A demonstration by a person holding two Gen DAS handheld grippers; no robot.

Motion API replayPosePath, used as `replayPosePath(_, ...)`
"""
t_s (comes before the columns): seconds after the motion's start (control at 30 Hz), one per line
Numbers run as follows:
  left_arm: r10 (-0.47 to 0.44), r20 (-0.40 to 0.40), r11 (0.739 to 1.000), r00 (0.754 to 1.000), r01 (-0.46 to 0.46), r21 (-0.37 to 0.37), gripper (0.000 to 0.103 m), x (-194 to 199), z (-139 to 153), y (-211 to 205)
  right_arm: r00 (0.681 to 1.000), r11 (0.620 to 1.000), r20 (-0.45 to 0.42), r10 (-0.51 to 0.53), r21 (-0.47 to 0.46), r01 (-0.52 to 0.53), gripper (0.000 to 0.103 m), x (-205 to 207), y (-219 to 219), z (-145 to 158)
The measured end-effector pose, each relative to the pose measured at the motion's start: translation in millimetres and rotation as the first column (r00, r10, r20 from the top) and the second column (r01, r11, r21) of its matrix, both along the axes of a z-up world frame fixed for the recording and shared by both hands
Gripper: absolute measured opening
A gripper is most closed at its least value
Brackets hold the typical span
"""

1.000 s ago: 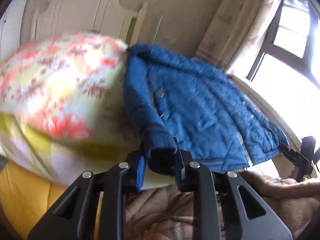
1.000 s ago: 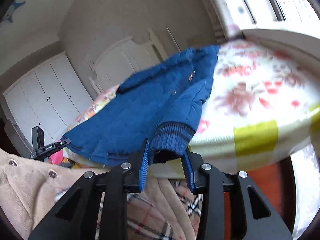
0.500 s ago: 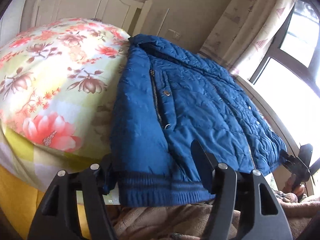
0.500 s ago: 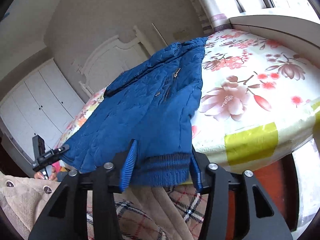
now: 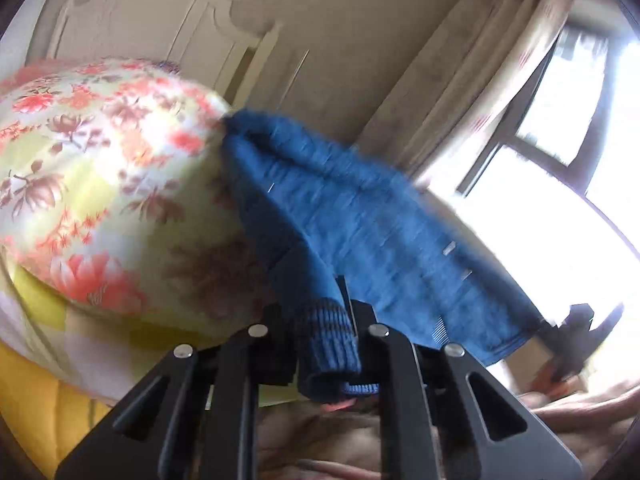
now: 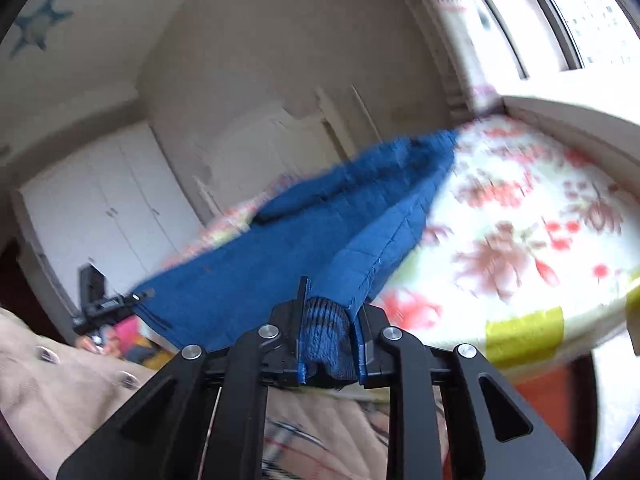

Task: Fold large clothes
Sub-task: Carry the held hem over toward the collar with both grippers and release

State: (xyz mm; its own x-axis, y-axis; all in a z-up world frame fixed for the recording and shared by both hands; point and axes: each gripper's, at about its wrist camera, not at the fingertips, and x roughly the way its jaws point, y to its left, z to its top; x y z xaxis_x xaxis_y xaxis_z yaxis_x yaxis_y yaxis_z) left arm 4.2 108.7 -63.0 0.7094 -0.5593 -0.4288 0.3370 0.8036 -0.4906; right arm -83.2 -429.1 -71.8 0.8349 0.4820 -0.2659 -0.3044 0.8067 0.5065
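A blue quilted jacket (image 5: 360,216) lies on the floral bed cover (image 5: 100,184), its near hem lifted and stretched between both grippers. My left gripper (image 5: 320,320) has its jaws closing, with the pads pressed on the bunched ribbed hem (image 5: 328,344) at one corner. In the right wrist view the jacket (image 6: 280,256) runs back over the bed, and my right gripper (image 6: 326,320) has its jaws closing on the ribbed hem (image 6: 324,340) at the other corner. Each gripper shows small in the other's view, at the hem's far end. Motion blurs both views.
The bed cover (image 6: 520,220) hangs over the near edge. A white headboard (image 5: 140,20) stands behind the bed, a white wardrobe (image 6: 100,208) to one side, a window (image 5: 560,120) with a curtain to the other. A person's beige fleece top (image 6: 60,392) fills the foreground.
Half a second ago both grippers stood wide around the flat hem. Both have since shut on the bunched ribbing and risen, lifting the jacket's near edge off the bed.
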Motion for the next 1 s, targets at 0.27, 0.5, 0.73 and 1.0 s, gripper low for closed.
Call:
replayPosePath(0.27, -0.043, 0.259, 0.939, 0.965, 0.127, -0.318, 0.016, -52.8, 96.0, 58.3, 0.931, 0.996, 0.359, 0.069, 0.021, -0.082, 0.023, -49.5, -8.7, 116.3)
replayPosePath(0.5, -0.004, 0.156, 0.948, 0.988, 0.053, -0.314, 0.022, 55.8, 123.2, 37.4, 0.971, 0.999, 0.237, 0.026, -0.042, -0.017, 0.023, 53.3, 6.5, 148.9)
replayPosePath(0.73, 0.112, -0.135, 0.957, 0.985, -0.143, -0.254, 0.06, 233.5, 78.9, 14.8, 0.987, 0.994, -0.128, -0.1, 0.041, 0.106, 0.028, 226.1, -28.0, 93.7)
replayPosePath(1.0, 0.247, -0.207, 0.948, 0.947, -0.28, -0.15, 0.088, 284.4, 34.4, 51.0, 0.965, 0.969, -0.183, -0.19, 0.125, 0.215, 0.097, 252.6, -88.6, 40.9)
